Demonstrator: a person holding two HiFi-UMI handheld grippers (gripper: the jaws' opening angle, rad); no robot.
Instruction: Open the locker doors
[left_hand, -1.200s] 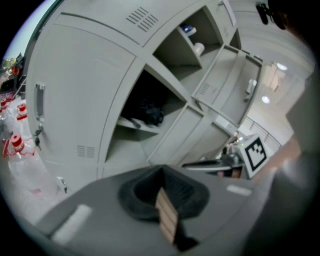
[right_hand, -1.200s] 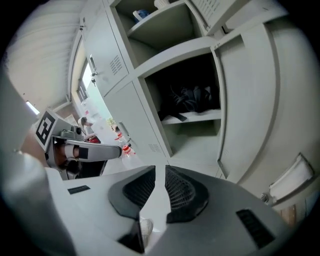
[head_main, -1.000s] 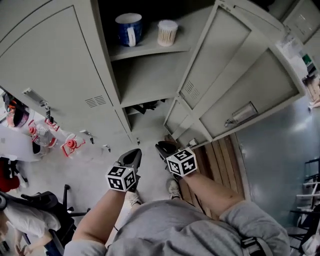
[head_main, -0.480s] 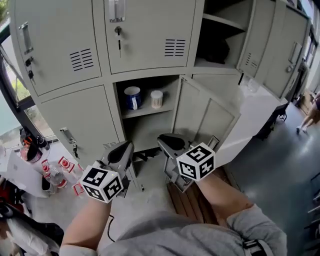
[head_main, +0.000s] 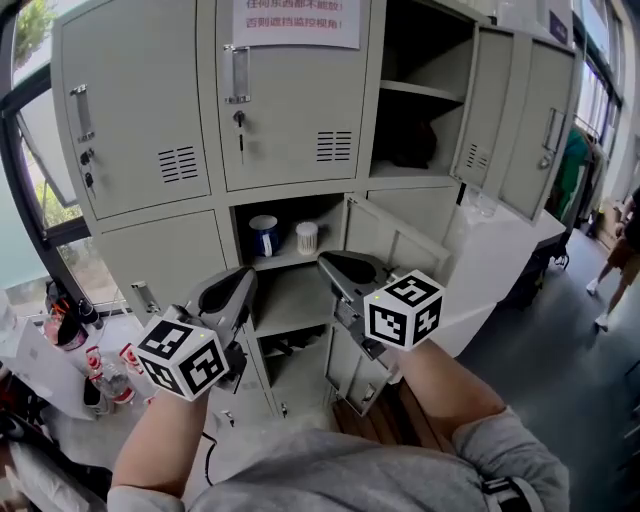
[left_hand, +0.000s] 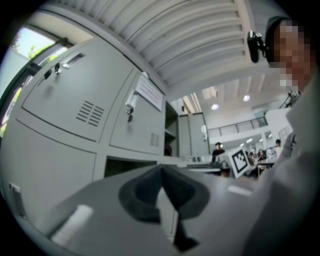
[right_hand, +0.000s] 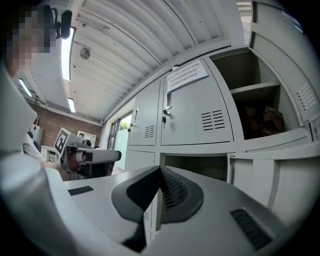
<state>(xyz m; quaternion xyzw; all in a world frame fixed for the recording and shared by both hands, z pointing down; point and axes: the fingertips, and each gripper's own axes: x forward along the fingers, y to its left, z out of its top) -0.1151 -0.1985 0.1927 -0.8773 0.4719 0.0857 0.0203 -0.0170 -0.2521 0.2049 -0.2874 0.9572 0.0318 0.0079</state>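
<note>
**Q:** What is shown nearest, and in what state?

**A:** The left gripper (head_main: 238, 282) and the right gripper (head_main: 335, 265) are held side by side, roughly level, before the locker bank. The left gripper's jaws are seen met at the tips, with nothing between them. The right gripper's jaws have just been closing and are likewise brought together on nothing.

**Q:** Where are the doors placed?

**A:** Just beyond the tips an open compartment (head_main: 285, 300) is seen, with a mug (head_main: 264, 235) and a pale cup (head_main: 307, 237) on its shelf and its open door (head_main: 400, 250) swung out to the right. The lower left door (head_main: 165, 265) beside it is shut. Farther up, the upper left door (head_main: 135, 120) and the upper middle door (head_main: 290, 130), marked by a notice (head_main: 297, 20), are shut. The upper right locker is already opened.

**Q:** How is the step in hand best done?

**A:** An approach to a shut door is judged to be under way, probably the upper middle one. The jaws should be parted before the handle (head_main: 238, 75) is reached. They should then be closed across that upright handle, not on the key (head_main: 240, 122) below it. Whether the lock is turned cannot be told. The door is probably hinged at the right, like the open ones, so it should be drawn along that arc. The idle gripper should be kept clear of the swing.
</note>
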